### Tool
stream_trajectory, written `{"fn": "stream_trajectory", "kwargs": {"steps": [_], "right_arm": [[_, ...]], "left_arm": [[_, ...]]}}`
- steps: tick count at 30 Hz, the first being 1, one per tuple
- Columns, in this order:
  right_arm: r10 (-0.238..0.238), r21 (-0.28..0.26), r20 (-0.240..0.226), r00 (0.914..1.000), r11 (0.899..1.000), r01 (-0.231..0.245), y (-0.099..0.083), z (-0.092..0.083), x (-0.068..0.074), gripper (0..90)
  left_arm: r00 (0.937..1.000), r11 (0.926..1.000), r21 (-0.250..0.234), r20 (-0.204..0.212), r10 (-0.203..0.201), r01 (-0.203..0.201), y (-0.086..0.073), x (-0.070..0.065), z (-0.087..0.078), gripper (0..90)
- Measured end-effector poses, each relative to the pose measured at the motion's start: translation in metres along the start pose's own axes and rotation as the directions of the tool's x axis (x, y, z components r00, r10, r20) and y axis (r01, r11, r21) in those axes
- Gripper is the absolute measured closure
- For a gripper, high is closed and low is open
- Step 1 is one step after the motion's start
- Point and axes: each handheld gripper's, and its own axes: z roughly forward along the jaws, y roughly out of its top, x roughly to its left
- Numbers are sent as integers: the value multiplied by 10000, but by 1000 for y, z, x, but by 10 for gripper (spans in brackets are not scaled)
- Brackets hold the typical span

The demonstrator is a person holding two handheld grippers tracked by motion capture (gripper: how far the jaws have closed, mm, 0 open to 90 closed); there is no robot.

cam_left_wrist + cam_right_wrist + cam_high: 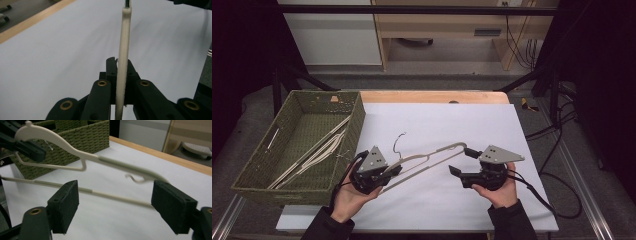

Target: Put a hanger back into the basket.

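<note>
1. The left gripper [387,172] is found clenched on one end of a cream hanger [432,157]; in the left gripper view the hanger's arm [123,62] is seen pinched between the jaws and running straight ahead of them.
2. The right gripper [462,161] is found released, its jaws spread wide with nothing pressed between the pads; the far end of the hanger lies just beyond them.
3. The hanger is held off the white sheet [437,120] on the desk, stretching from the left gripper towards the right one, its wire hook [398,142] pointing away from the person.
4. A woven basket [357,125] stands just beyond the left gripper on its outer side, with more hangers [314,152] laid inside.
5. The step in hand is judged to be the carrying of the hanger by the left gripper alone, towards the basket.
6. The next move is judged to call for a swing over the basket's near wall and a lowering beside the others before the jaws are loosened; the hook could catch on the weave.
</note>
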Motion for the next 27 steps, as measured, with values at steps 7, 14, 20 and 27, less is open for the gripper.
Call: {"fn": "stream_trajectory", "kwargs": {"steps": [7, 14, 20, 27], "right_arm": [[833, -414, 685, 9942, 9959, -806, -12, -20, -18, 156], [1416, -476, 1017, 9847, 9894, -1373, -30, -37, -34, 153], [1480, -591, 1132, 9825, 9881, -1420, -32, -41, -38, 144], [1550, -603, 1322, 9790, 9871, -1482, -34, -44, -42, 133]], "left_arm": [[9998, 9959, -887, -67, -206, 200, 16, 4, -31, 860], [9963, 9910, -1297, -835, 219, -326, 47, 13, -70, 860], [9894, 9869, -1529, -1419, 304, -522, 53, 36, -95, 859], [9709, 9844, -1689, -2392, 80, -498, 44, 73, -125, 859]]}}
